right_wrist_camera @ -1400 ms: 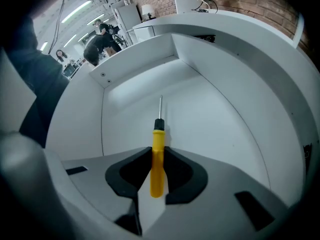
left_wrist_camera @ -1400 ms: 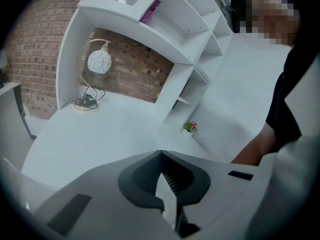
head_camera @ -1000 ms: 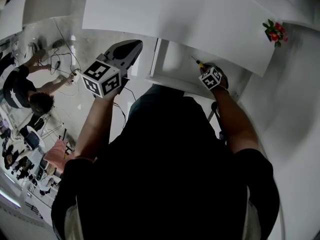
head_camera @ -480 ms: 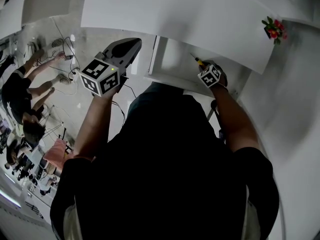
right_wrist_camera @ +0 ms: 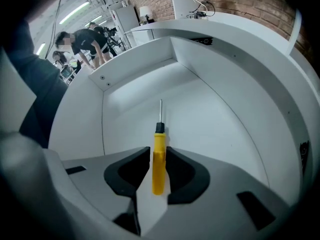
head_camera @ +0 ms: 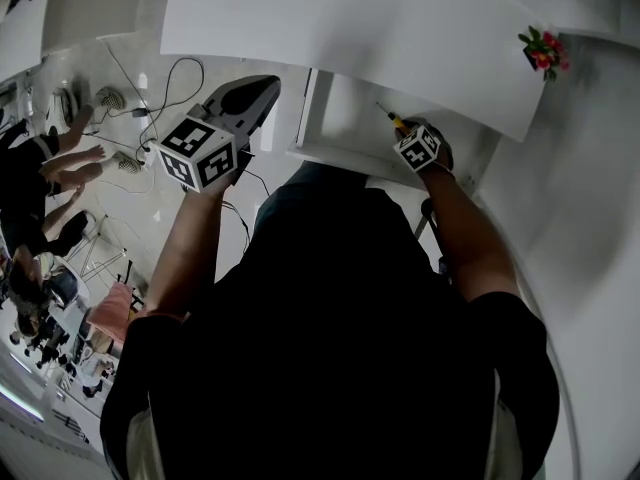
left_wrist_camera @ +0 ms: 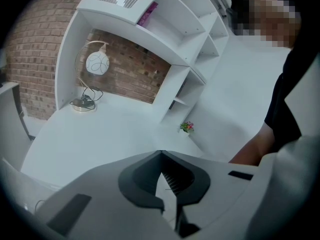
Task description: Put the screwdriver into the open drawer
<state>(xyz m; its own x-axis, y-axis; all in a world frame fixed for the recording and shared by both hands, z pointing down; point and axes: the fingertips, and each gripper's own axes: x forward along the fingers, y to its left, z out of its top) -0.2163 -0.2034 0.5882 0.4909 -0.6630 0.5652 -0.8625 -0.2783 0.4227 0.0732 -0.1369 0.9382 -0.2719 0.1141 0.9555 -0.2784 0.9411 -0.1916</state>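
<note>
Yellow screwdriver (right_wrist_camera: 158, 159): gripped by its handle, black collar and thin metal shaft pointing forward past the jaw tips, over the inside of the open drawer; seen from the head view (head_camera: 393, 120) as a small yellow and dark sliver just ahead of the right marker cube.
Right gripper (right_wrist_camera: 158, 154): 2 grey jaws closed narrow on the yellow handle, 1 on each side; held at the near right part of the drawer in the head view (head_camera: 405, 131).
Drawer (right_wrist_camera: 200, 119): white, pulled out from under the desk, bare floor and side walls in view; in the head view (head_camera: 345, 118) just beyond the person's dark torso.
Left gripper (left_wrist_camera: 161, 153): jaw tips pressed together with nothing between them; raised to the left of the drawer in the head view (head_camera: 268, 90), well apart from the screwdriver.
Desk (head_camera: 400, 38): white curved top above the drawer.
Flowers (head_camera: 543, 53): small red and pink bunch near the desk's far right edge; also small in the left gripper view (left_wrist_camera: 187, 127).
Lamp (left_wrist_camera: 95, 64): round white shade on a curled wire stand, on the desk before a brick wall (left_wrist_camera: 35, 59).
Shelves (left_wrist_camera: 190, 29): white, rising over the desk.
People (right_wrist_camera: 85, 39): 2 figures far behind the drawer, bending over.
</note>
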